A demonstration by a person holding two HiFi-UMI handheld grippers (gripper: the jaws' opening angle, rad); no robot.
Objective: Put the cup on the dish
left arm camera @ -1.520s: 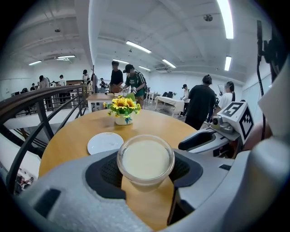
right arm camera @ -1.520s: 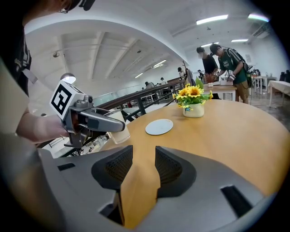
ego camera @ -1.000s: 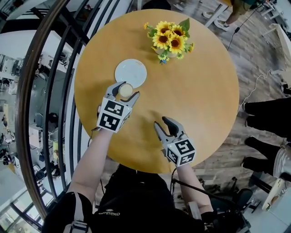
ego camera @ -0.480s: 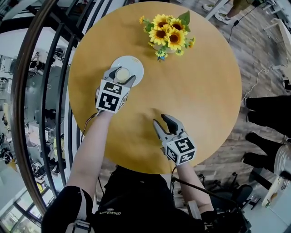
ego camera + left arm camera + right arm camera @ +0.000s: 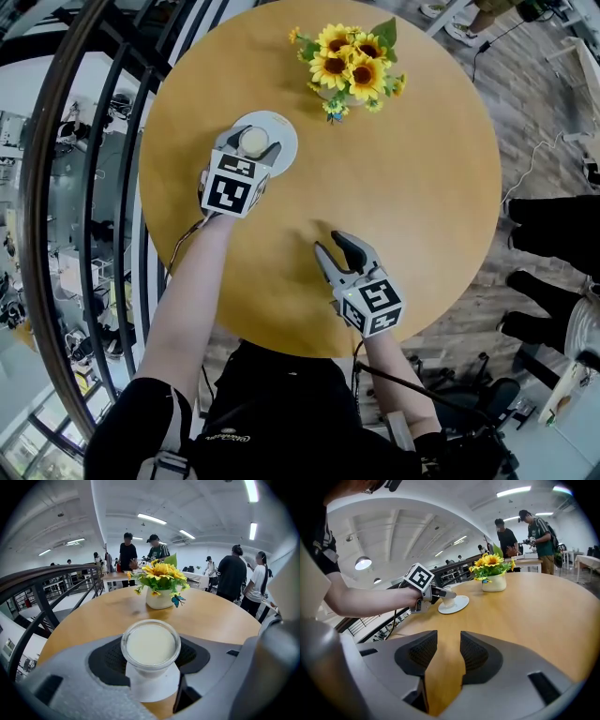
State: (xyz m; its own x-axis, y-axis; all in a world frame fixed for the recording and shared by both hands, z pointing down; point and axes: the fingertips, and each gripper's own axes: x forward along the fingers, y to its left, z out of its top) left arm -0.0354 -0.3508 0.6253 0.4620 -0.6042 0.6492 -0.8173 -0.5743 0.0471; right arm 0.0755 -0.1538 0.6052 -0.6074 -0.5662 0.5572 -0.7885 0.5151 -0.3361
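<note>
Since a second ago I have carried the glass cup [image 5: 151, 645] from just short of the dish [image 5: 284, 131] to over its middle; my other arm has hardly moved. My left hand-held gripper [image 5: 251, 142] is closed on the cup's sides, jaws fairly wide around it. The cup is upright and full almost to the rim with something creamy white. I cannot tell whether its base already touches the dish or hangs just above it.

My right hand-held gripper [image 5: 331, 246] waits well apart from the dish, on my side of it. Its jaws are partly apart, with only bare tabletop [image 5: 412, 187] between them.

The risk, I think, is in letting go. If the cup is still off the dish, opening would drop it and slop the filling. If a pad sticks as I pull back, it could tip the cup or drag the light dish. The sunflower vase [image 5: 159, 599] beyond the dish is clear of my path.
</note>
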